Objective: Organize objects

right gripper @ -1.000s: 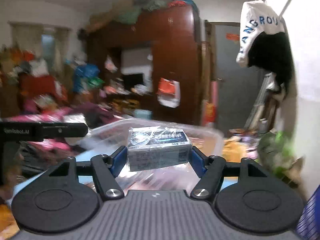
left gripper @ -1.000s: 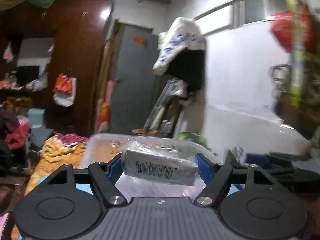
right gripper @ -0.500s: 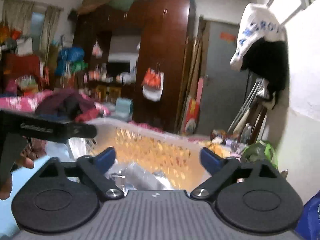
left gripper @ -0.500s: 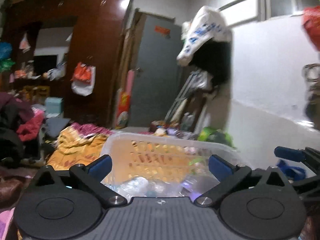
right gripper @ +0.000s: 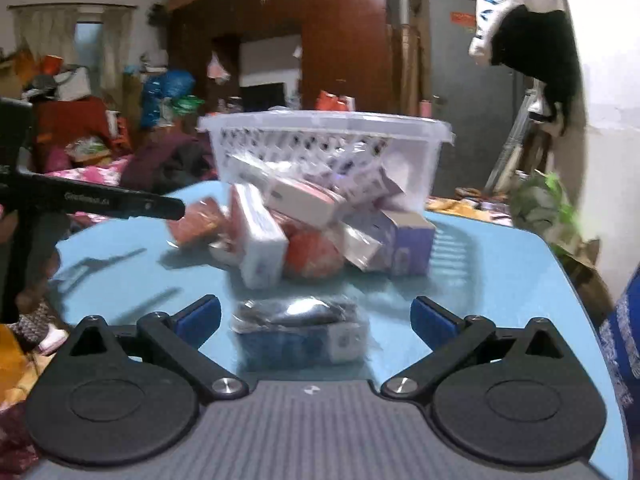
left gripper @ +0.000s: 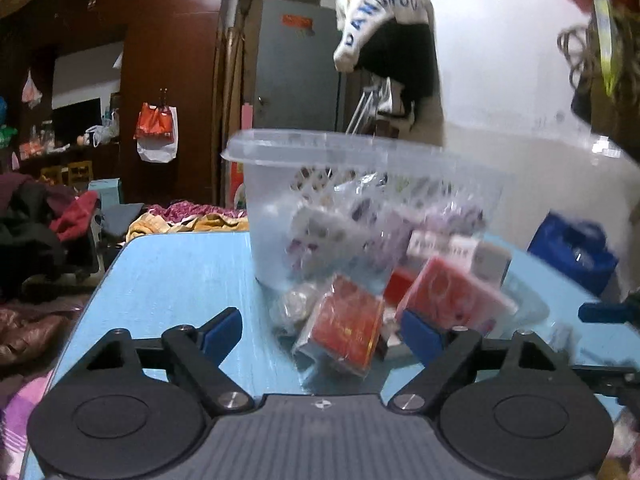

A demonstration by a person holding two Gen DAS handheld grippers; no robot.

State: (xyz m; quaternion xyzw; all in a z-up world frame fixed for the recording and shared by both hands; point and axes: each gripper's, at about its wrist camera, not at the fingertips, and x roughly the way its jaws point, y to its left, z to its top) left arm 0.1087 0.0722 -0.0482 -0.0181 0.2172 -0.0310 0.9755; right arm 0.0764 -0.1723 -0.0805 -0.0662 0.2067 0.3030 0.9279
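pointing slightly down at blue table (right gripper: 500, 280), right tool (right gripper: 316, 316) wide, left tool (left gripper: 322, 330) closing, unclamped

A: Motion blur is smearing the red packets (left gripper: 347, 330) in the left wrist view, so print isn't reading.

B: Same with the wrapped box (right gripper: 300, 334) lying between the right gripper's (right gripper: 316, 318) pads; its label is blurring out (glare too).

A: The clear basket (right gripper: 328, 128) is hiding its contents behind frosted walls.

B: The left gripper (right gripper: 120, 204) is getting cut off by the frame's left edge, its fingertips hiding.
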